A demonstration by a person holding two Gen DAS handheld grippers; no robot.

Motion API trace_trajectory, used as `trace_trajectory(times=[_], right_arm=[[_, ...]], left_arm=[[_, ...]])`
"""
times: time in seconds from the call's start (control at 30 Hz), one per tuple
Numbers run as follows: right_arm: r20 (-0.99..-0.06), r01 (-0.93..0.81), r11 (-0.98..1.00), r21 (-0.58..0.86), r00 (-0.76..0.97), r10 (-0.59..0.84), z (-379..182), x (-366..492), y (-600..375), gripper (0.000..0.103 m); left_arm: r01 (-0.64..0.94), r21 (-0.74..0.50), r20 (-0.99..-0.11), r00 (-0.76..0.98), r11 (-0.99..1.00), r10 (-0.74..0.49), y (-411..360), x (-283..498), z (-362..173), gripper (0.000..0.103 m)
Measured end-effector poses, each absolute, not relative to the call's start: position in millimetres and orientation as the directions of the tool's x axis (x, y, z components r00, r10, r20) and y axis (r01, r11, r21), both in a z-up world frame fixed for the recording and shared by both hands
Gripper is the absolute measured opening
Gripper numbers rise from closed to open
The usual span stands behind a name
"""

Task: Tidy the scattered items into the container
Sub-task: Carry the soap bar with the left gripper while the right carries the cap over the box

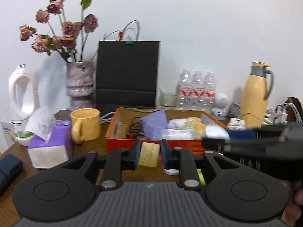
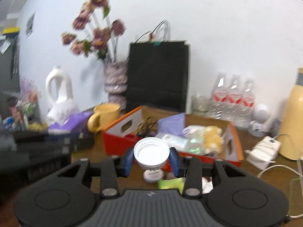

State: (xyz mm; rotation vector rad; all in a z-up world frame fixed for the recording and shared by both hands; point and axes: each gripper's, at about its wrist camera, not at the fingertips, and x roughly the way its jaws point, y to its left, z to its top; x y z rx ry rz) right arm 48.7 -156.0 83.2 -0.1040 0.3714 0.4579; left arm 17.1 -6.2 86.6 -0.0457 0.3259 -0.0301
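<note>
Now, right tool (image 2: 151, 158) pinching a white cap (image 2: 151, 152), hollow side up, held above the tabletop (image 2: 251, 176) just short of the orange box (image 2: 121, 139). Left tool (image 1: 150, 156) spread around a yellow block (image 1: 148, 156), pads apart from its sides, close to the box's front wall. Already inside the box: a purple mask (image 1: 154, 123), white packets. Left of the box, a yellow mug (image 1: 86, 125) and tissue pack (image 1: 50, 144).

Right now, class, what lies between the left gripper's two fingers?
A yellowish block sits between the left gripper's fingers, just in front of the orange box. The left wrist view shows this; contact cannot be confirmed.
</note>
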Motion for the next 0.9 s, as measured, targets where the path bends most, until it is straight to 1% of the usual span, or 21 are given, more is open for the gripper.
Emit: trace_trajectory(times=[0.13, 0.23, 0.3, 0.4, 0.5, 0.57, 0.6, 0.63, 0.67, 0.7, 0.73, 0.83, 0.9], right_arm=[[-0.315, -0.435, 0.900, -0.025, 0.858, 0.406, 105, 44, -174, 0.039], [-0.279, -0.402, 0.915, -0.037, 0.883, 0.377, 123, 57, -190, 0.039], [-0.273, -0.392, 0.920, -0.012, 0.886, 0.374, 134, 72, -203, 0.039], [-0.286, -0.377, 0.926, 0.018, 0.885, 0.366, 150, 103, -220, 0.039], [-0.343, -0.370, 0.928, 0.045, 0.867, 0.362, 157, 143, -230, 0.039], [-0.412, -0.365, 0.927, 0.086, 0.834, 0.367, 158, 174, -234, 0.039], [-0.452, -0.360, 0.927, 0.109, 0.812, 0.369, 156, 193, -235, 0.039], [-0.497, -0.356, 0.928, 0.112, 0.788, 0.363, 151, 208, -232, 0.039], [-0.546, -0.346, 0.931, 0.119, 0.760, 0.352, 144, 224, -229, 0.039], [-0.589, -0.329, 0.937, 0.118, 0.736, 0.332, 136, 239, -225, 0.039], [-0.643, -0.313, 0.946, 0.089, 0.707, 0.294, 125, 256, -219, 0.039], [-0.732, -0.289, 0.955, 0.064, 0.637, 0.241, 96, 287, -208, 0.039], [-0.766, -0.283, 0.956, 0.080, 0.596, 0.240, 80, 298, -204, 0.039]], left_arm=[[0.055, -0.057, -0.289, 0.955, 0.997, -0.070, -14, 23, 99, 0.023], [0.059, -0.061, -0.288, 0.955, 0.996, -0.074, -9, 51, 115, 0.023], [0.049, -0.050, -0.298, 0.953, 0.998, -0.062, -4, 77, 127, 0.023], [0.062, -0.086, -0.342, 0.936, 0.994, -0.088, 6, 120, 139, 0.023], [0.052, -0.085, -0.406, 0.910, 0.995, -0.083, 13, 163, 145, 0.023], [0.027, -0.058, -0.440, 0.896, 0.998, -0.050, 15, 191, 144, 0.023], [0.034, -0.043, -0.464, 0.884, 0.998, -0.051, 15, 203, 141, 0.024], [0.065, -0.043, -0.499, 0.863, 0.997, -0.077, 16, 218, 136, 0.024], [0.067, -0.052, -0.537, 0.840, 0.996, -0.085, 17, 233, 129, 0.024], [0.031, -0.063, -0.581, 0.812, 0.998, -0.062, 19, 248, 120, 0.024], [0.022, -0.064, -0.608, 0.792, 0.998, -0.056, 20, 258, 112, 0.024], [-0.003, -0.046, -0.677, 0.736, 0.999, -0.029, 16, 282, 89, 0.024], [-0.001, -0.030, -0.703, 0.710, 1.000, -0.021, 12, 291, 77, 0.024]])
